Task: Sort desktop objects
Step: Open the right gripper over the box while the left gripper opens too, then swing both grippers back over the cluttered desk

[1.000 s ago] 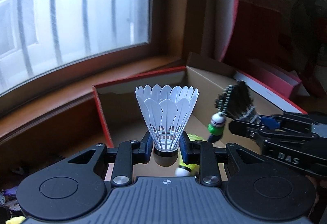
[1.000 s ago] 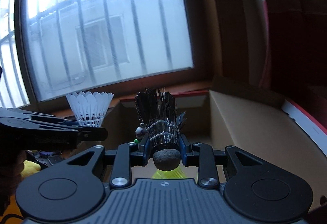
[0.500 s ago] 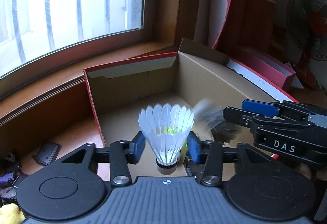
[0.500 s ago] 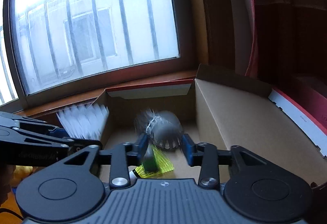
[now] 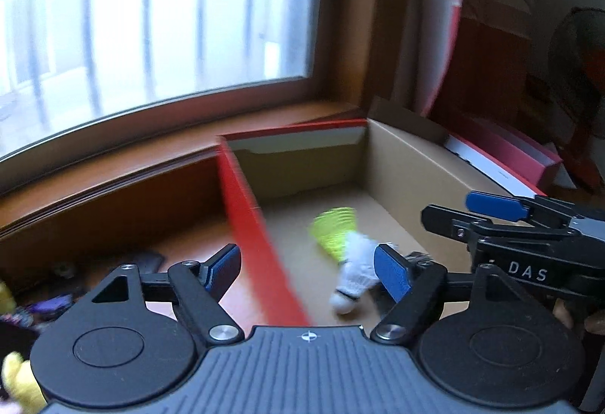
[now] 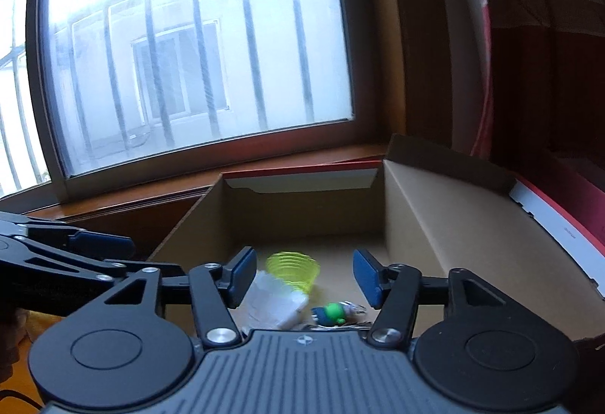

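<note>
A red-edged cardboard box stands open under the window. On its floor lie a white shuttlecock, a yellow shuttlecock and a bit of the dark feathered one. My left gripper is open and empty, over the box's left wall. My right gripper is open and empty above the box. In the right wrist view the white shuttlecock, the yellow shuttlecock and a small green figure lie on the box floor. Each gripper shows in the other's view: the right gripper, the left gripper.
A wooden window sill runs behind the box. A red and white box lid lies to the right, a fan beyond it. Small dark items and a yellow toy lie on the desk left of the box.
Both grippers have opened. The white shuttlecock and the dark feathered shuttlecock have dropped onto the box floor. The left gripper has shifted left, across the box's red wall.
</note>
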{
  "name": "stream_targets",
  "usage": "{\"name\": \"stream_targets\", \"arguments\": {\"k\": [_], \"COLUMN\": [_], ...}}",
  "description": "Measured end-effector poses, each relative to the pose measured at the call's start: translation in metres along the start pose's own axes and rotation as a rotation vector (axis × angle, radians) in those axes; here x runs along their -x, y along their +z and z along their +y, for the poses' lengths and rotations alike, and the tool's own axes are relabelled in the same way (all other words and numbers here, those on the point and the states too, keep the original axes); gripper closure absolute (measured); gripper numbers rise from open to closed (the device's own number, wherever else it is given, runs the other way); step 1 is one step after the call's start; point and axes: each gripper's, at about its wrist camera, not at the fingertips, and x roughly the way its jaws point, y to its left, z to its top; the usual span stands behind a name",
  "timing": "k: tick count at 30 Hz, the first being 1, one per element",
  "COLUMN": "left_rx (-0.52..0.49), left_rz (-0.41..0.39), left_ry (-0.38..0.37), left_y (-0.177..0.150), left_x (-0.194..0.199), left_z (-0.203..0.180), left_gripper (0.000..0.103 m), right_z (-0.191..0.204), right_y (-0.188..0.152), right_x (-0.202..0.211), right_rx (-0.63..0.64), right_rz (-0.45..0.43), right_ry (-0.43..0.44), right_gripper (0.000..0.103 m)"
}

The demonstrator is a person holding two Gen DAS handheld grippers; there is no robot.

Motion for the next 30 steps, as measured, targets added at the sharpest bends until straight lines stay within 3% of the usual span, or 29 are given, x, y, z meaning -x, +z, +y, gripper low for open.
{"name": "stream_targets", "arguments": {"k": [6, 10, 20, 30], "left_rx": [0.089, 0.151, 0.311, 0.386], "left_rz": [-0.041, -0.049, -0.011, 0.004], "left_ry": [0.096, 0.180, 0.419, 0.667], "left_y": [-0.021, -0.042, -0.109, -0.169], "left_x": [0.055, 0.090, 0.164, 0.223], "left_z": [0.052, 0.099, 0.212, 0.309], "left_gripper": [0.021, 0.020, 0.019, 0.018], "right_z": [0.042, 0.091, 0.224, 0.346], "right_y": [0.003, 0.002, -0.022, -0.059], "right_x": [0.005, 0.007, 0.001, -0.002], "right_rx": [0.023, 0.065, 0.166, 0.260], "right_rz": [-0.019, -0.018, 0.068, 0.161], "right_ry": [0.033, 0.081, 0.275, 0.466], "right_gripper": [0.035, 0.030, 0.024, 0.022]}}
